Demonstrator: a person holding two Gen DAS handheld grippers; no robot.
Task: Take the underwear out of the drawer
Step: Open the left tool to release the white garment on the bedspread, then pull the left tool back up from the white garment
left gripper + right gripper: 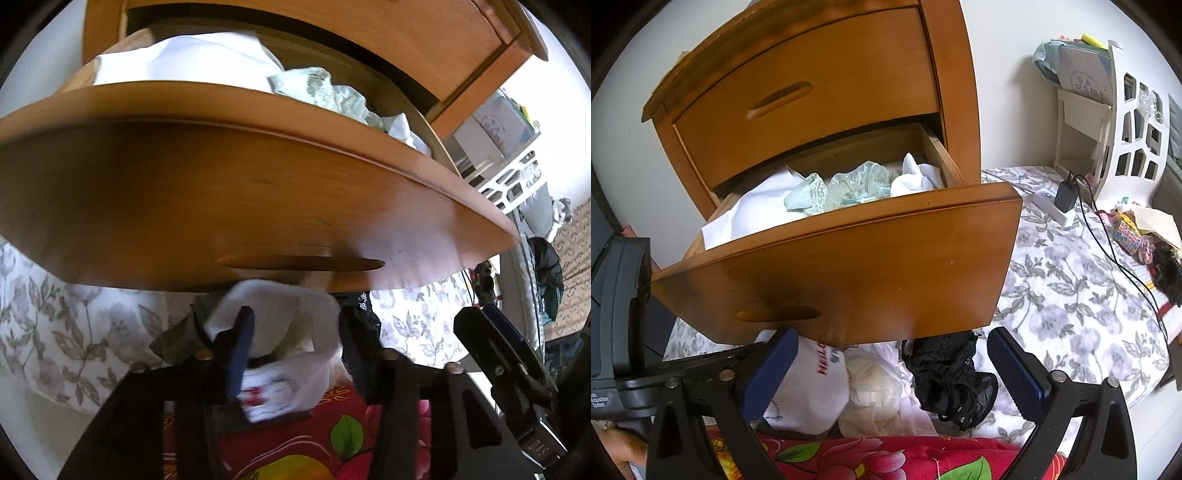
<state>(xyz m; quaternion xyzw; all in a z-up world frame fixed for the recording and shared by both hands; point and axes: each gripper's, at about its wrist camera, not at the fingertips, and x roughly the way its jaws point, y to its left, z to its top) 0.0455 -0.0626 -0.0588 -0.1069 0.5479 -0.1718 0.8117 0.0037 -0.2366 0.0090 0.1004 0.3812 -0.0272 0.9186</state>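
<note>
Several soft, light underwear pieces [846, 188] lie bunched in the open drawer [842, 258]; pinch a raised fold. More lie below its front. Left gripper [295, 350] slack around white cloth [280, 306]; right gripper [890, 373] open, empty.

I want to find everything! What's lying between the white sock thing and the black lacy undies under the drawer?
A crumpled cream garment lies between the white sock and the black lace underwear, seen in the right wrist view.

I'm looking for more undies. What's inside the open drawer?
Inside the open drawer lie a white cloth, a pale green lacy piece and another white piece. Anything beneath them, and the drawer's bottom, is covered from sight.
</note>
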